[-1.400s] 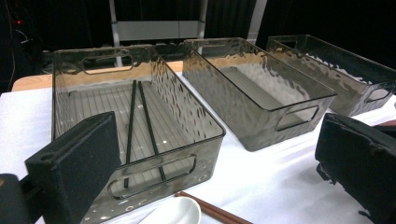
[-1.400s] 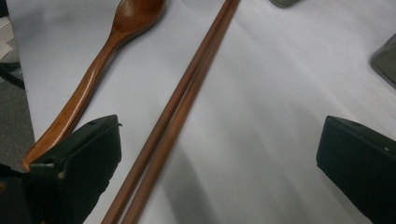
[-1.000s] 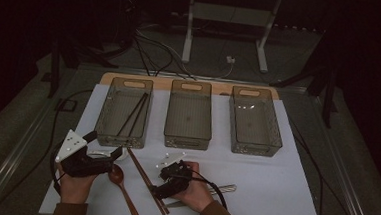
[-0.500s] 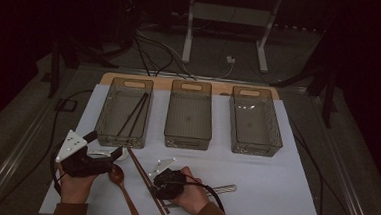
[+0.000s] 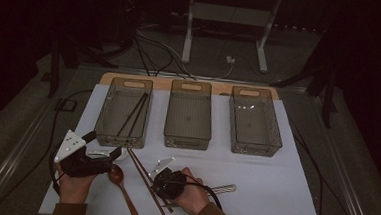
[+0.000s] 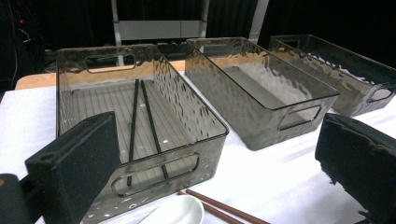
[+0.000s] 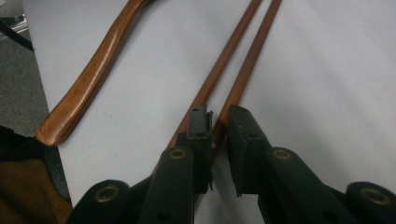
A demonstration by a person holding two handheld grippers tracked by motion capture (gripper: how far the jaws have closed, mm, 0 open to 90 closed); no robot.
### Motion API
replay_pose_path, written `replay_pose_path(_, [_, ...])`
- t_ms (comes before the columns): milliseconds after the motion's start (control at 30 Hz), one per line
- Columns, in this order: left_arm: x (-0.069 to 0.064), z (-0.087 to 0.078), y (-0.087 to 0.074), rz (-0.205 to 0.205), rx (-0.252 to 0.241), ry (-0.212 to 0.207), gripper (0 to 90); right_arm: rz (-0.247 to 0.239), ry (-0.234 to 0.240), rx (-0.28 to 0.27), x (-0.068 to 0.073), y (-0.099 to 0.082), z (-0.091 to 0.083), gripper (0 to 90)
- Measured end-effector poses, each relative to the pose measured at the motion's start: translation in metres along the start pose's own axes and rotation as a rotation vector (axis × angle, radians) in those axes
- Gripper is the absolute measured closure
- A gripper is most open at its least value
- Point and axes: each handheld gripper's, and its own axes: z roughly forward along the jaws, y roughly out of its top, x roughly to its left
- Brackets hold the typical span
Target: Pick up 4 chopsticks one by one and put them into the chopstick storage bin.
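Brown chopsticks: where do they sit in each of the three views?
High view: brown chopsticks lie slanted near the bottom, left of the right tool.
Left gripper view: their tips cross the bottom edge.
Right gripper view: they run up from the tool's jaws.
Shared landmark: wooden spoon.

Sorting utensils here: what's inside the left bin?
The left bin holds two black chopsticks, lying lengthwise on its ribbed floor. Its near wall blurs their lower ends.

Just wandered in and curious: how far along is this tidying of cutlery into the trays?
Done: black chopsticks lie in the left tray. In hand: the right claw has just been closing around the brown chopsticks. Left: wooden spoon, white spoon and metal piece on the table.
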Motion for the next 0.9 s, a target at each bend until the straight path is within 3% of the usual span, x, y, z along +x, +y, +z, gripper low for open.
replay_pose_path(600, [0.0000,0.0015,-0.0013,-0.002,0.008,-0.004,1.0,0.076,-0.035,0.034,0.0033,0.0030,0.0013,80.3])
replay_pose_path(800, [0.0008,0.0011,-0.0011,-0.002,0.005,-0.002,1.0,0.083,-0.026,0.049,0.0009,0.0005,-0.0022,80.2])
replay_pose_path(900, [-0.0004,0.0024,-0.0011,-0.002,0.007,-0.004,1.0,0.073,-0.045,0.038,0.0029,0.0004,-0.0004,79.2])
